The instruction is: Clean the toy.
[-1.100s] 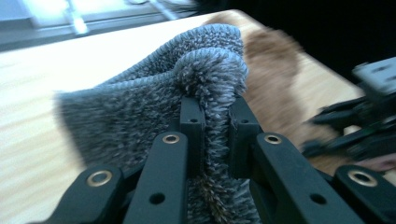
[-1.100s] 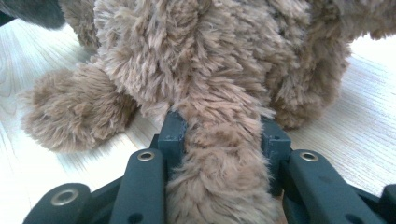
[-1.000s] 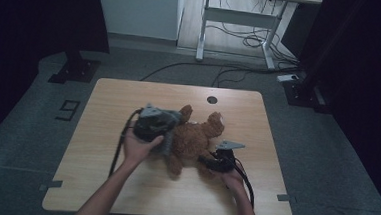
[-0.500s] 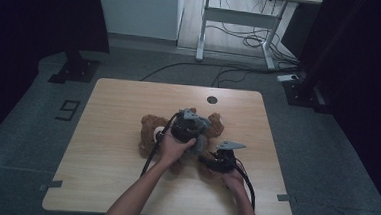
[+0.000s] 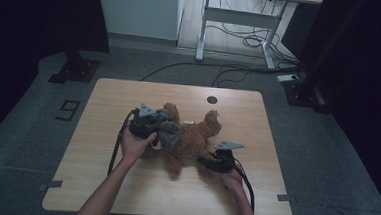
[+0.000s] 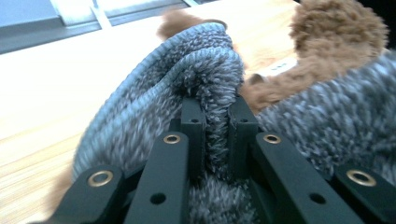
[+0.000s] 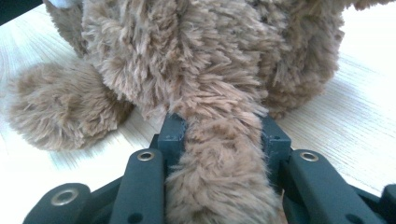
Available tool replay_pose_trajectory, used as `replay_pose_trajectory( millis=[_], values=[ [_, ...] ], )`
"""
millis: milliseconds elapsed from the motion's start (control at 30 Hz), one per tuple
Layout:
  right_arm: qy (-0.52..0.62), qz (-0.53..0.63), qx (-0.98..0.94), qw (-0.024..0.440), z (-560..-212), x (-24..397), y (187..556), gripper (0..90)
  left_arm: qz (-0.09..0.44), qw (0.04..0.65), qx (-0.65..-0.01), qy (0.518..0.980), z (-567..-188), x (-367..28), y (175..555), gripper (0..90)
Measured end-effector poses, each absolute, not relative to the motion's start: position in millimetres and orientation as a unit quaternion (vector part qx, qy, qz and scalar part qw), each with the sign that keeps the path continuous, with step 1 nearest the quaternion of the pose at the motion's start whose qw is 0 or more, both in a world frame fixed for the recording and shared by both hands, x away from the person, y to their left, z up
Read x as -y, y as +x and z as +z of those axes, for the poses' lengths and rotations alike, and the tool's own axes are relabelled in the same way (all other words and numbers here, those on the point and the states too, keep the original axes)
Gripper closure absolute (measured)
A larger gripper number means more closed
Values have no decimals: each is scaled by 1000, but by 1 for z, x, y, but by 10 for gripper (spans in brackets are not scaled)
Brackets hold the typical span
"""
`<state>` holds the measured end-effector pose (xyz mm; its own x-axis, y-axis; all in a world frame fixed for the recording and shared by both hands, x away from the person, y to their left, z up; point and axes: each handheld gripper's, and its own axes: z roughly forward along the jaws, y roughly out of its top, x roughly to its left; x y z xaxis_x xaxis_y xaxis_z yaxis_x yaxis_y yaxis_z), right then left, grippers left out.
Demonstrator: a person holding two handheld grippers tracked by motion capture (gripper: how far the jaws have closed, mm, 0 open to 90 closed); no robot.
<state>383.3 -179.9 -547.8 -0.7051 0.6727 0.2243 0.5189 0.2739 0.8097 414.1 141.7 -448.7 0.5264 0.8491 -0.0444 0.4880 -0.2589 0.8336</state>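
My left gripper [image 6: 216, 119] pinches a fold of the ribbed grey knit garment [image 6: 154, 93]; my right gripper [image 7: 224, 135] clamps a shaggy limb of the brown teddy bear [image 5: 192, 135]. The bear lies mid-table on pale wood [image 5: 109, 97], with bare board all round and every edge well apart from it.

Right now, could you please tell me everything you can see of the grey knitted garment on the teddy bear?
The grey knitted garment looks like soft, fuzzy wool with a ribbed hem that curls outward. It lies bunched over one end of the brown teddy bear, which rests on the wooden table. The left gripper is shut on a fold of its hem, both pads pressing into the pile. The right gripper pinches one of the bear's plush limbs. Which kind of garment it is cannot be told.
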Motion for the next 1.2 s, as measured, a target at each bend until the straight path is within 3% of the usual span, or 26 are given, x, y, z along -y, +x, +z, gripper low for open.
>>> replay_pose_trajectory(
  millis=[400,600,900,1200],
  values=[
    [379,475,-791,75,-549,180,384,623,204,422,-504,725,-477,-197,412,807],
    [381,476,-789,74,-549,180,384,623,213,383,-516,736,-491,-209,410,810],
    [384,478,-787,71,-551,181,385,623,174,359,-534,745,-528,-221,410,811],
    [385,478,-787,70,-551,181,385,623,204,423,-507,723,-482,-222,399,809]
  ],
)
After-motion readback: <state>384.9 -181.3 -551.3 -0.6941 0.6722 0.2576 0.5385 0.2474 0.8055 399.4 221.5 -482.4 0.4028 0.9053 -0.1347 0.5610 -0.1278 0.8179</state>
